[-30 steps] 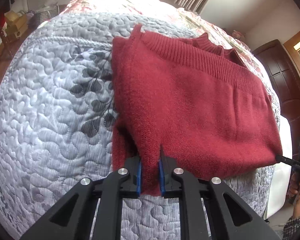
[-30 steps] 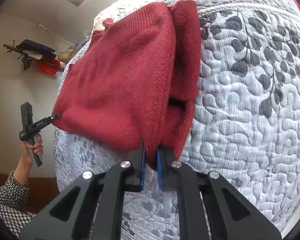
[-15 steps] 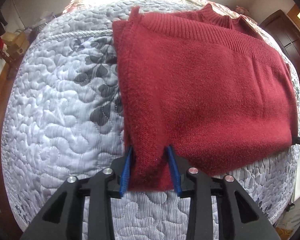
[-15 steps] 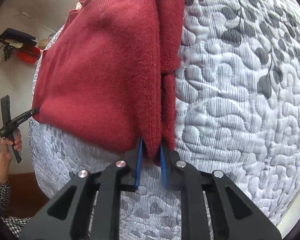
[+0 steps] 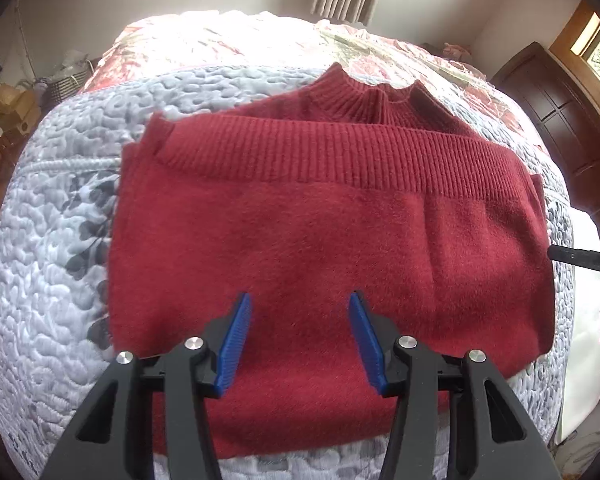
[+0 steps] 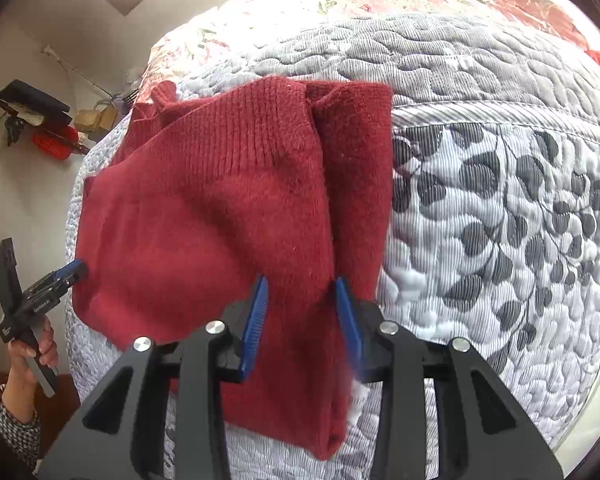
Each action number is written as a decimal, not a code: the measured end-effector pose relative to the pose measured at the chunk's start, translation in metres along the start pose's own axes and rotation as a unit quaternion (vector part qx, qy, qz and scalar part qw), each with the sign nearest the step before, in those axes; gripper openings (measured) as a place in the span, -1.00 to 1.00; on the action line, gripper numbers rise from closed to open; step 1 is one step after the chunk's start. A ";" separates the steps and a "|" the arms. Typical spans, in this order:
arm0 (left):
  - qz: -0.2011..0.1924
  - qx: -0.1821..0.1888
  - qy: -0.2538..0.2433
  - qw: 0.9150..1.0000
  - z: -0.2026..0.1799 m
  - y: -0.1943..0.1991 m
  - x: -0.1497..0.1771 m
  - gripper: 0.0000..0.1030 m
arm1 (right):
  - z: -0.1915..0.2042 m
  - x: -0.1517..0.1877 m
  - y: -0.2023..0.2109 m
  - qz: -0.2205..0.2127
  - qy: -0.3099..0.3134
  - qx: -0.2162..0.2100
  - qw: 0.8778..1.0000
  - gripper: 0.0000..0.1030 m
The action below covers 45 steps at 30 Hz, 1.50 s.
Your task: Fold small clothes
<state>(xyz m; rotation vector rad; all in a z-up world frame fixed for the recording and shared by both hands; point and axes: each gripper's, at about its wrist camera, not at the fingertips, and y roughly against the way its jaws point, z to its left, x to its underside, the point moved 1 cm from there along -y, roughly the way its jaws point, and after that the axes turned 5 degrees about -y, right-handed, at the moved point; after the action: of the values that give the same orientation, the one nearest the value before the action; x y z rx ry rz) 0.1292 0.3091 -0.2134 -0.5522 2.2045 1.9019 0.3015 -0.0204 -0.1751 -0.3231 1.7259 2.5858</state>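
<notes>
Left gripper (image 5: 298,334): jaws wide, empty, over my folded red sweater (image 5: 324,240) on the quilt (image 5: 52,280). Right gripper (image 6: 302,320): parted, straddling the sweater (image 6: 220,220) edge; lifting carelessly could snag and undo the fold.

A folded dark red knitted sweater (image 5: 324,240) lies flat on the grey-white quilted bedspread (image 5: 48,280) that covers the bed. In the left wrist view its ribbed hem band runs across the far side, and the ribbed collar (image 5: 364,100) lies beyond that, toward the floral-patterned blanket (image 5: 228,44) at the far end of the bed. The left gripper (image 5: 298,336) sits over the sweater's near edge, jaws spread apart. In the right wrist view the right gripper (image 6: 302,320) sits likewise over the near edge, close to the sweater's right side, with bare bedspread further right. The left gripper there lies at the sweater's left edge, held by a hand (image 6: 34,354).
</notes>
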 end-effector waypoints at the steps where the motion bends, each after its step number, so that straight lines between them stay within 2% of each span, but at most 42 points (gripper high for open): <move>1: -0.001 0.006 0.003 1.000 -0.004 -0.005 -0.003 -0.01 | -0.002 -0.005 -0.005 0.005 -0.008 -0.005 1.000 -0.24; 3: 0.001 0.006 0.005 1.000 -0.013 -0.015 -0.008 0.00 | -0.007 -0.010 -0.012 0.011 -0.022 -0.012 1.000 -0.24; 5: 0.007 -0.002 0.001 1.000 -0.017 -0.025 -0.012 0.00 | -0.010 -0.013 -0.016 0.019 -0.027 -0.030 0.999 -0.49; 6: 0.010 -0.007 0.002 1.000 -0.017 -0.030 -0.014 0.00 | -0.010 -0.014 -0.016 0.022 -0.025 -0.040 0.999 -0.75; 7: 0.012 -0.009 0.004 1.000 -0.017 -0.033 -0.015 0.00 | -0.010 -0.015 -0.015 0.022 -0.021 -0.043 0.999 -0.87; 13: -0.009 -0.015 0.028 0.999 -0.009 -0.034 -0.026 0.01 | -0.013 -0.014 0.002 -0.001 -0.022 -0.041 0.999 -0.89; 16: -0.002 -0.025 0.028 0.999 -0.006 -0.046 -0.029 0.02 | -0.019 -0.012 -0.014 0.016 -0.019 -0.022 0.999 -0.89; 19: 0.001 -0.029 0.020 0.999 -0.007 -0.052 -0.031 0.09 | -0.024 -0.010 -0.025 0.024 -0.030 -0.026 0.999 -0.85; 22: 0.002 -0.030 0.018 0.999 -0.010 -0.049 -0.033 0.13 | -0.022 -0.008 -0.015 0.016 -0.027 -0.036 0.999 -0.65; 27: -0.011 -0.030 0.013 0.999 -0.015 -0.035 -0.031 0.16 | -0.017 0.009 -0.001 0.012 -0.004 -0.029 1.000 -0.32; 31: -0.016 -0.031 0.012 0.999 -0.019 -0.027 -0.029 0.16 | -0.014 0.033 0.001 0.019 0.005 -0.022 1.000 -0.31; 35: -0.019 -0.031 0.009 0.999 -0.022 -0.025 -0.026 0.16 | -0.013 0.048 -0.002 0.027 0.017 -0.002 0.999 -0.33; 38: -0.019 -0.034 0.002 0.999 -0.025 -0.026 -0.025 0.16 | -0.009 0.052 -0.006 0.029 0.029 0.017 0.999 -0.54; 39: -0.020 -0.035 -0.001 0.999 -0.026 -0.025 -0.025 0.16 | -0.008 0.052 -0.007 0.031 0.030 0.018 0.999 -0.74; 40: -0.022 -0.035 -0.004 0.999 -0.027 -0.024 -0.025 0.16 | -0.009 0.052 -0.007 0.032 0.030 0.016 0.999 -0.82; 45: -0.033 -0.036 -0.017 0.999 -0.032 -0.018 -0.028 0.17 | -0.008 0.053 -0.007 0.029 0.022 0.008 0.999 -0.88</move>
<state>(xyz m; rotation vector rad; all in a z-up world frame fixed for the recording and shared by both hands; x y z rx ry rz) 0.1653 0.2799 -0.2144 -0.5911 2.0773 1.9486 0.2522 -0.0303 -0.1944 -0.3371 1.7940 2.6226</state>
